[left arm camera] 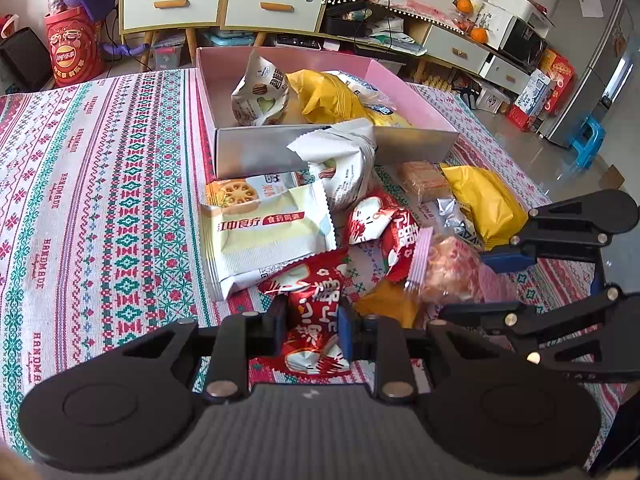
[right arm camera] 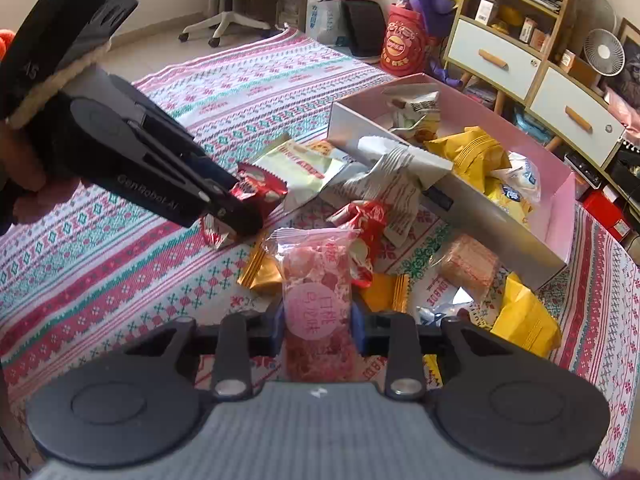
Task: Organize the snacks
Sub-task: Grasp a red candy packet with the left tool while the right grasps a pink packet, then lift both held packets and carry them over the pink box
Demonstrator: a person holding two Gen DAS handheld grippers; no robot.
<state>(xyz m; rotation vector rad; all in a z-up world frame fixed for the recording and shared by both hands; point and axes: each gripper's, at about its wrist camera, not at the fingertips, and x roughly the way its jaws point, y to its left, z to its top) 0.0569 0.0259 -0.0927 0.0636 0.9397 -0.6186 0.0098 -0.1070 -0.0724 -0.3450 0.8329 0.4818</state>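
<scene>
My left gripper [left arm camera: 312, 322] is shut on a red snack packet [left arm camera: 316, 300] at the near edge of the snack pile. In the right wrist view the left gripper [right arm camera: 236, 214] comes in from the left with that red packet [right arm camera: 258, 188] pinched at its tip. My right gripper [right arm camera: 318, 320] is shut on a clear pink candy packet [right arm camera: 316, 280], its blue pads pressing both sides. In the left wrist view the right gripper [left arm camera: 468, 286] shows on the right, around the same pink packet [left arm camera: 452, 268]. Behind the pile stands a pink box [left arm camera: 256, 148] holding several snacks.
Loose snacks lie between the grippers and the box: a white-green packet [left arm camera: 268, 236], yellow packets [left arm camera: 484, 204], a biscuit pack [left arm camera: 424, 180], and a white packet [left arm camera: 344, 160] draped over the box wall. The patterned cloth [left arm camera: 100, 200] stretches left. Drawer cabinets [left arm camera: 224, 4] stand behind.
</scene>
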